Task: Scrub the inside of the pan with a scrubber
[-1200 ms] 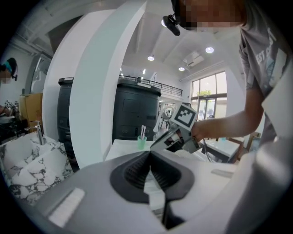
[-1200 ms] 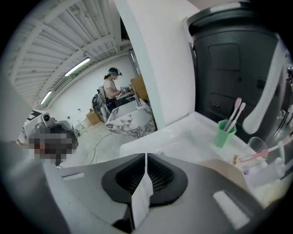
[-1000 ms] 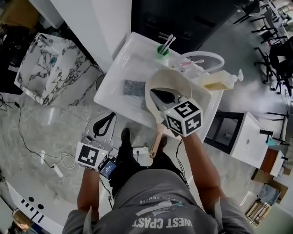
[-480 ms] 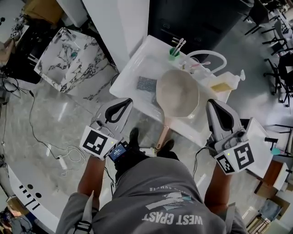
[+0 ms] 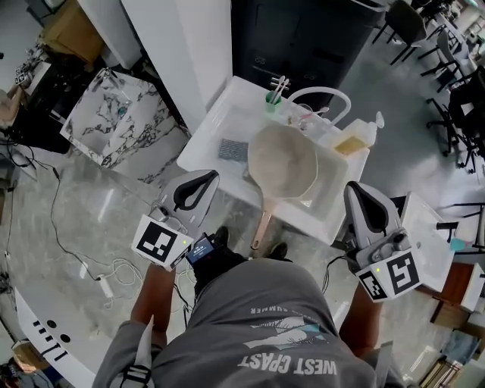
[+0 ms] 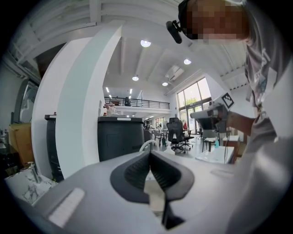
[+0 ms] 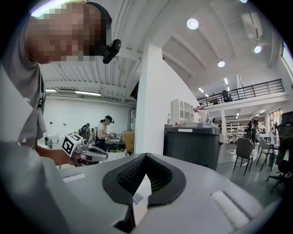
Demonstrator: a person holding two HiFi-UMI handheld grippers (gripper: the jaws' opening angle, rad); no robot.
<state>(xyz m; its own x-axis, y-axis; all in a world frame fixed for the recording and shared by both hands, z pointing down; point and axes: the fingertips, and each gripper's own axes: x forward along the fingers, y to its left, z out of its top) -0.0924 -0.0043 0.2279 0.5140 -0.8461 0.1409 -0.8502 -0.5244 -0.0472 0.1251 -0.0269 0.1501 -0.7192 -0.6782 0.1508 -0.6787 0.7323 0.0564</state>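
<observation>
Left tongs (image 5: 198, 180) and right tongs (image 5: 358, 191) are shut and empty, held off the pan (image 5: 282, 163).
Each pair's jaws meet at the tips with nothing between them, one either side of the person, well apart from the white sink unit (image 5: 206, 136). The pan rests there, handle toward the person, and the grey scrubber (image 5: 233, 149) lies just beside its left rim, not in hand. I judge no scrubbing is under way.

A grey marbled floor (image 5: 68, 220) is seen around a white pillar (image 5: 189, 45) and a dark cabinet (image 5: 318, 38). Office chairs (image 5: 411, 23) are set beyond. The hall is lit by ceiling lights (image 7: 192, 23) and tall windows (image 6: 194, 98).
</observation>
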